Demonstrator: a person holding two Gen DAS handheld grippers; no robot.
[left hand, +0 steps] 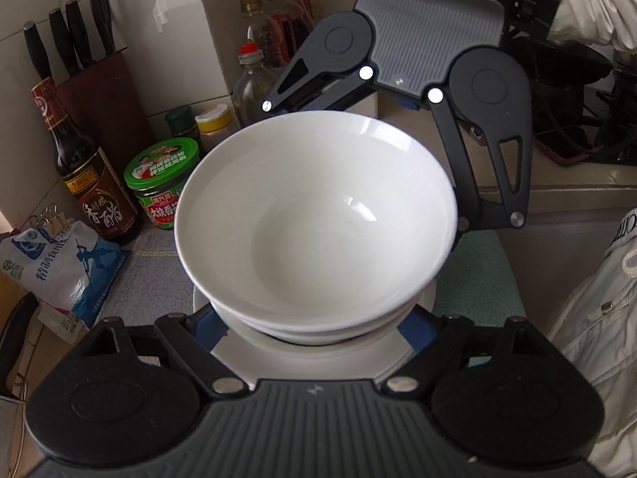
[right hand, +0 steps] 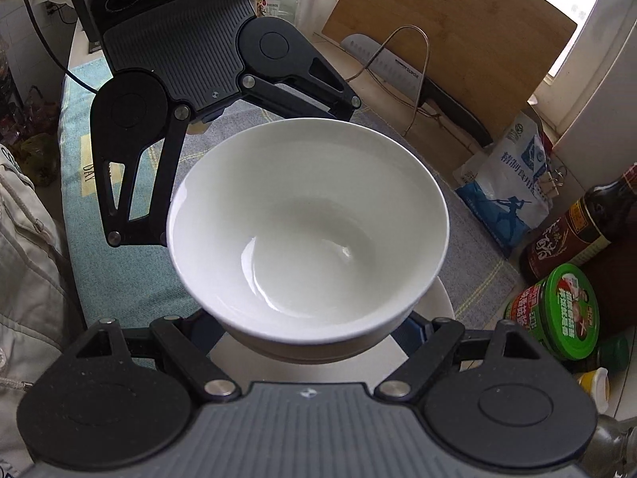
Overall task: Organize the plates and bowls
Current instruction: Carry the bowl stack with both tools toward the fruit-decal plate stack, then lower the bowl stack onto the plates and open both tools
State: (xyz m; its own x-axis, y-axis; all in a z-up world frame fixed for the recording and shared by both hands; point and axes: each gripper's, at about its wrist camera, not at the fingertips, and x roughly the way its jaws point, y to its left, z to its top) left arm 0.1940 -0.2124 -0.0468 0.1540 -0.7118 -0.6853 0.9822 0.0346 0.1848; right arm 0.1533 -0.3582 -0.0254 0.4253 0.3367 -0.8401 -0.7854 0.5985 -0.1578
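A stack of white bowls [left hand: 318,215] sits on a white plate [left hand: 318,358], which rests on a grey-green cloth. It shows in the right wrist view too, bowls [right hand: 310,231] on the plate [right hand: 438,298]. My left gripper [left hand: 314,330] reaches around the near side of the stack, jaws spread wide, fingertips hidden under the bowls and plate. My right gripper [right hand: 314,338] reaches in from the opposite side, jaws also spread wide, tips hidden. Each gripper shows in the other's view, the right [left hand: 398,91] and the left [right hand: 223,119]. Whether either grips the plate is hidden.
To the left stand a vinegar bottle [left hand: 91,183], a green-lidded jar [left hand: 163,183], a salt bag [left hand: 59,267], a knife block [left hand: 99,95] and oil bottles [left hand: 258,71]. A wooden cutting board [right hand: 458,40] and a cleaver [right hand: 398,71] lean at the back. A person's pale jacket [left hand: 597,318] is at the right.
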